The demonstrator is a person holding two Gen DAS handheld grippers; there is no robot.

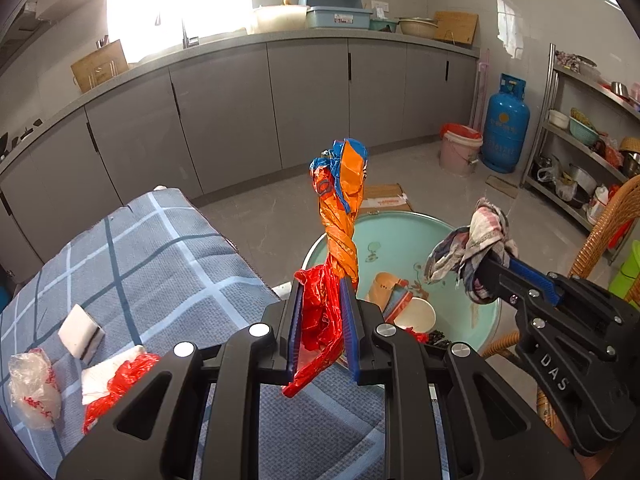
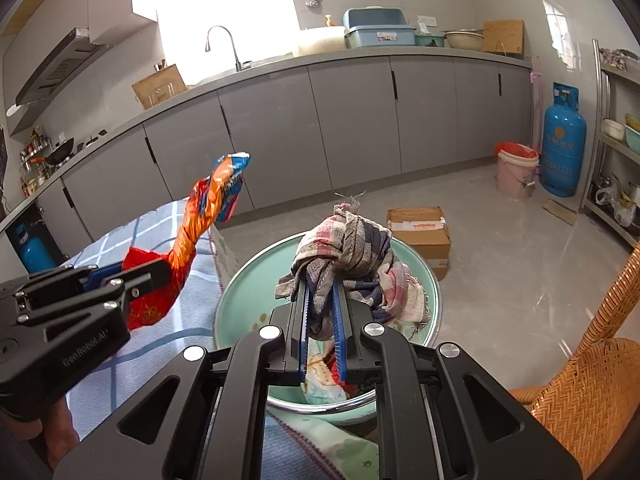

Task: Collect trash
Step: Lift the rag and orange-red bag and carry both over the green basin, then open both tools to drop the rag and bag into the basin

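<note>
My left gripper (image 1: pixel 323 280) is shut on a twisted orange, red and blue plastic wrapper (image 1: pixel 340 208), which sticks up over the near rim of a pale green basin (image 1: pixel 486 320). In the right wrist view the same wrapper (image 2: pixel 208 204) rises from the left gripper (image 2: pixel 160 270) at the left. My right gripper (image 2: pixel 320 276) is shut on a crumpled checked rag (image 2: pixel 352 248), held above the basin (image 2: pixel 236 300). From the left wrist view the rag (image 1: pixel 472 248) hangs at the right gripper's (image 1: pixel 486 266) tip. A paper cup (image 1: pixel 414 314) and other scraps lie in the basin.
A table under a blue checked cloth (image 1: pixel 160 260) holds a white sponge block (image 1: pixel 80 332), a clear plastic bag (image 1: pixel 34 384), and white paper with red plastic (image 1: pixel 116 378). A wicker chair (image 2: pixel 592 380) stands right. A cardboard box (image 2: pixel 420 232), pink bucket (image 2: pixel 516 170) and blue gas cylinder (image 2: pixel 562 144) stand on the floor.
</note>
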